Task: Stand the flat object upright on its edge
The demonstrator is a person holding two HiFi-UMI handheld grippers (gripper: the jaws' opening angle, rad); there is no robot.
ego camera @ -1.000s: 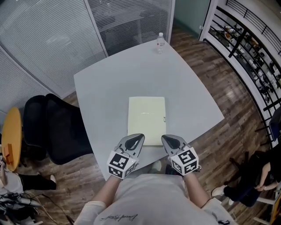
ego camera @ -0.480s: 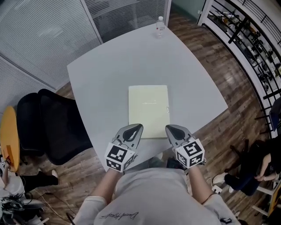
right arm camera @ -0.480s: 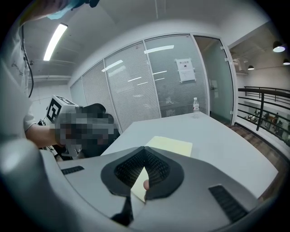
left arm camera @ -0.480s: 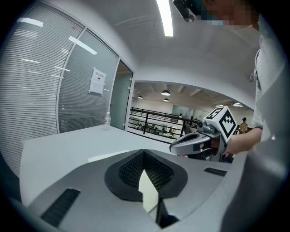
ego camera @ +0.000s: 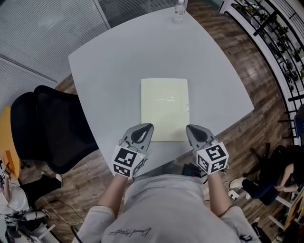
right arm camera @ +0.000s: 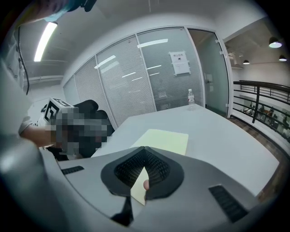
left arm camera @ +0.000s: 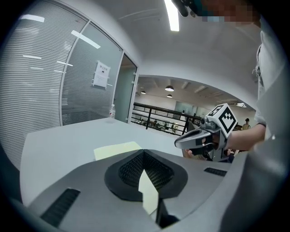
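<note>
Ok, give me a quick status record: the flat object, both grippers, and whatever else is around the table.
object: pale yellow flat object, lying flat on the grey table, not yet upright
left: left gripper shut, empty, over the object's near left corner
right: right gripper shut, empty, at the near right corner
contact: cannot tell whether either tip touches the object
other: water bottle upright at the table's far edge; black chair on the person's left
</note>
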